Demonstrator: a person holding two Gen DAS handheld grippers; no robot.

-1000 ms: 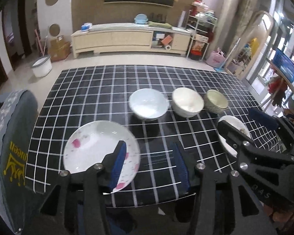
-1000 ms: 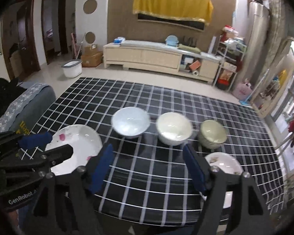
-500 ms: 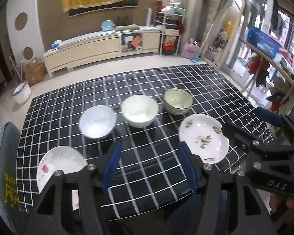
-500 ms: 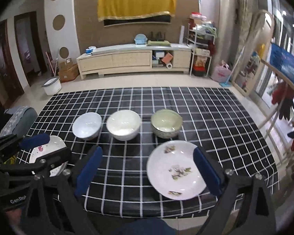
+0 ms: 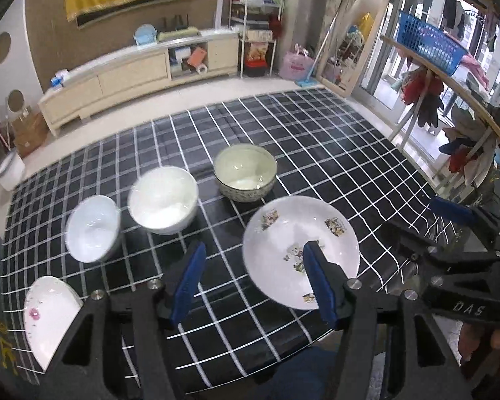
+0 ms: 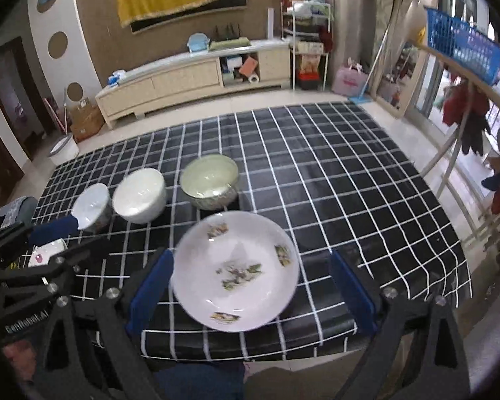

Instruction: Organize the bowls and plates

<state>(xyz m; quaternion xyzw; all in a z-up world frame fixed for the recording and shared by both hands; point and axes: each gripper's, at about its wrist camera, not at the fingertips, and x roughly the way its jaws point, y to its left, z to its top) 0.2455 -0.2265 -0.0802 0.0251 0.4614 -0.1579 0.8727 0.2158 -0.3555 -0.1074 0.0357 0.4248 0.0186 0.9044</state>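
**Both grippers empty over the near table edge, flower plate below**

Landmark: flower plate, flat on the black grid cloth, rim up, near the front edge. Round, so no long axis; its central flower print runs roughly left-right in the right wrist view. Nothing in it.

Bowls, all upright, mouths up, in a row behind and left of the plate:
- green bowl: just behind plate, patterned outside, looks empty.
- white bowl: left of the green one, nearly touching it; empty as far as I can tell.
- pale bowl: further left, close to the white one; blurred, contents can't tell.

Pink plate: far left of the flower plate, at the cloth's front-left corner, flat, partly hidden by the left gripper frame. Empty apart from its pink print.

L gripper: jaws about half apart, nothing between them, above the cloth just left of the flower plate; its right pad overlaps the plate in view.

R gripper: jaws wide, straddling the flower plate in view, pads not touching it; holds nothing.
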